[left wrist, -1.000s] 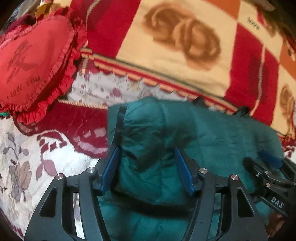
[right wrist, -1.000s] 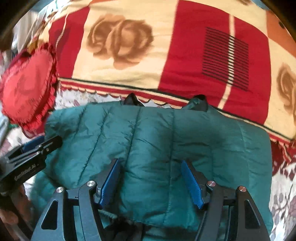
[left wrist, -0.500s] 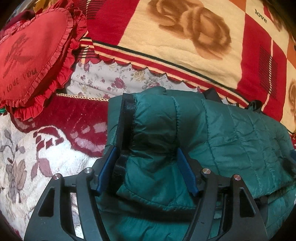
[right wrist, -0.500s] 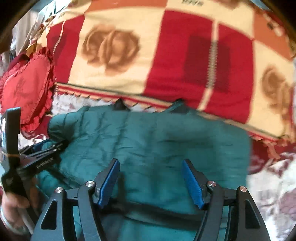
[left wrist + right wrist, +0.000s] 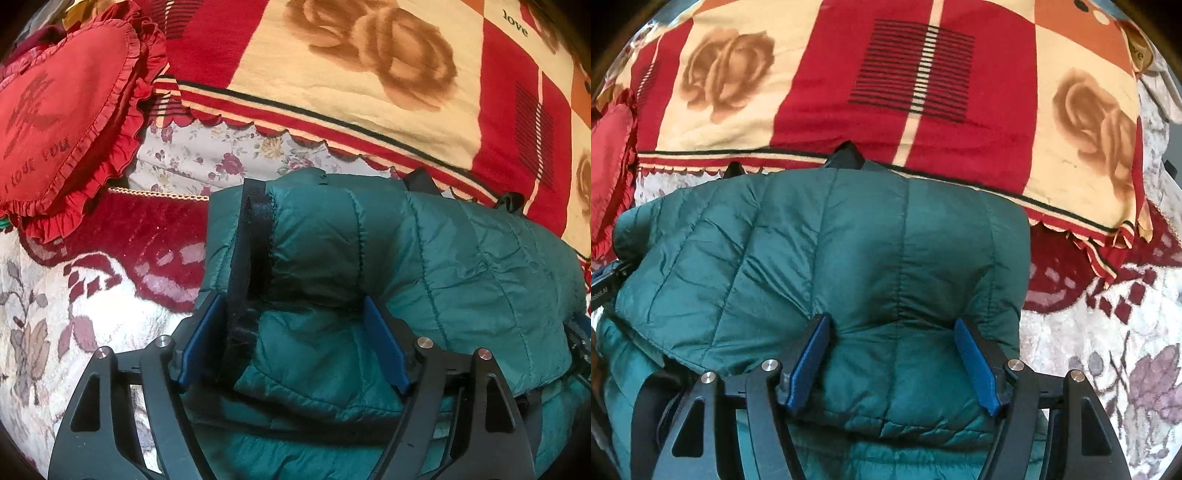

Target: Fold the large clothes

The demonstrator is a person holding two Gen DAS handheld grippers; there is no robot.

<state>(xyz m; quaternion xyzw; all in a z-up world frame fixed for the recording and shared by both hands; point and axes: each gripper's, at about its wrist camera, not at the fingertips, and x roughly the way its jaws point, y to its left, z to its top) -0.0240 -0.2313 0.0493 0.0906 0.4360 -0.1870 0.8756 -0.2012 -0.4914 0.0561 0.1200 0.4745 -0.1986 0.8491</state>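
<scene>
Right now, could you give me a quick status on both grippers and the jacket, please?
Left gripper and right gripper: jaws wide, straddling the fold. Green jacket doubled over on the bed. Heart cushion clear to the left.

A quilted green jacket (image 5: 443,266) of smooth, faintly glossy synthetic cloth, stitched in padded channels and edged with a black woven zip tape (image 5: 251,236). The left hand-held gripper (image 5: 291,336) and right hand-held gripper (image 5: 894,354) are matt black plastic with bright metal rivets and matt blue pads (image 5: 809,362). Beneath lies a plush, fuzzy bedspread (image 5: 1108,325); behind, a soft napped rose-print blanket (image 5: 332,74) and a ruffled red cloth heart cushion (image 5: 62,122).
</scene>
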